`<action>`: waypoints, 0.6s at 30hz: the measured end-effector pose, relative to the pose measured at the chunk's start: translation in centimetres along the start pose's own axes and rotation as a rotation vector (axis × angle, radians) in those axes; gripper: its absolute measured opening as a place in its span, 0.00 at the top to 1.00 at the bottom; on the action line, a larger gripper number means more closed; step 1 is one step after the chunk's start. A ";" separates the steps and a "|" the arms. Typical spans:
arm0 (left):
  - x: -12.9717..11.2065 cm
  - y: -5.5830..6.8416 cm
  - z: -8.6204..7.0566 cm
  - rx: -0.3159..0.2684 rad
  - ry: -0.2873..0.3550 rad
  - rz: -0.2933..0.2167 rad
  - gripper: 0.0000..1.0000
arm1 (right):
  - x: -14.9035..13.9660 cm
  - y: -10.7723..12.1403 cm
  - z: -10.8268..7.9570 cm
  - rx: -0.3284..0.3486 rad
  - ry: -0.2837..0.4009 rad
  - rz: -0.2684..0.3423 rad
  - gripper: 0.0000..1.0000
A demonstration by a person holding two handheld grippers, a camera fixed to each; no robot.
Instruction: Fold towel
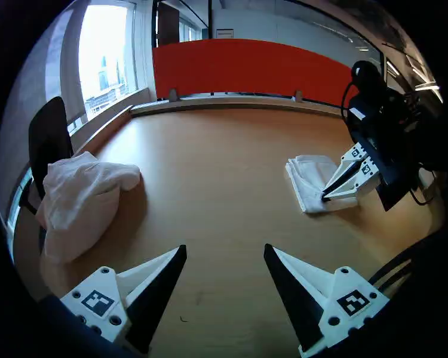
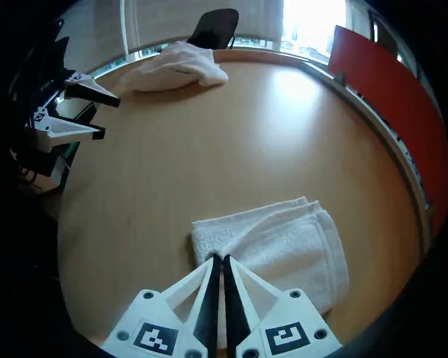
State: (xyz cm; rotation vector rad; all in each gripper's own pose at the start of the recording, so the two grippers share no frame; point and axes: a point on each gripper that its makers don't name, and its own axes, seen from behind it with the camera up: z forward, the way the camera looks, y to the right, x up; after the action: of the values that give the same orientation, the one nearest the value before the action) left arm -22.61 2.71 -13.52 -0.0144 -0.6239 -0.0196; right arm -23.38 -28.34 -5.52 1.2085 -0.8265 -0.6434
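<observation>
A white towel [image 2: 278, 238] lies folded into a thick rectangle on the wooden table [image 2: 212, 137]. My right gripper [image 2: 219, 258] has its fingers pressed together at the towel's near edge, pinching the fabric there. In the left gripper view the same towel [image 1: 310, 173] lies at the right, with the right gripper [image 1: 325, 197] reaching onto it from the right. My left gripper [image 1: 224, 250] stands open low over bare wood with nothing between its fingers. The right gripper view has the left gripper [image 2: 109, 119] far off at the left, also open.
A heap of unfolded white towels [image 1: 80, 191] sits at the table's left edge, in front of a black chair [image 1: 48, 137]. A red partition [image 1: 248, 65] runs along the far side. The heap [image 2: 176, 65] lies at the far end in the right gripper view.
</observation>
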 end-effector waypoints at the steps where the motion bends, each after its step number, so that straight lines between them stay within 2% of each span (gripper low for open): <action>1: 0.0 0.0 0.0 -0.001 0.000 0.000 0.04 | 0.0 0.0 0.0 -0.001 0.001 0.003 0.96; 12: 0.1 -0.1 0.1 -0.004 -0.002 0.006 0.04 | 0.1 0.0 -0.1 -0.007 0.014 0.020 0.92; 14: 0.0 -0.2 0.2 -0.003 -0.003 0.005 0.04 | 0.2 0.0 -0.2 -0.008 0.017 0.018 0.89; 18: 0.0 -0.4 0.2 0.003 -0.004 0.001 0.04 | 0.4 0.1 -0.5 -0.014 0.028 0.016 0.75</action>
State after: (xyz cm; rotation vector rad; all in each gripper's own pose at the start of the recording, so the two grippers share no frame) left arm -22.78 2.35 -13.33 -0.0117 -0.6275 -0.0173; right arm -22.69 -28.36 -5.44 1.1949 -0.8062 -0.6170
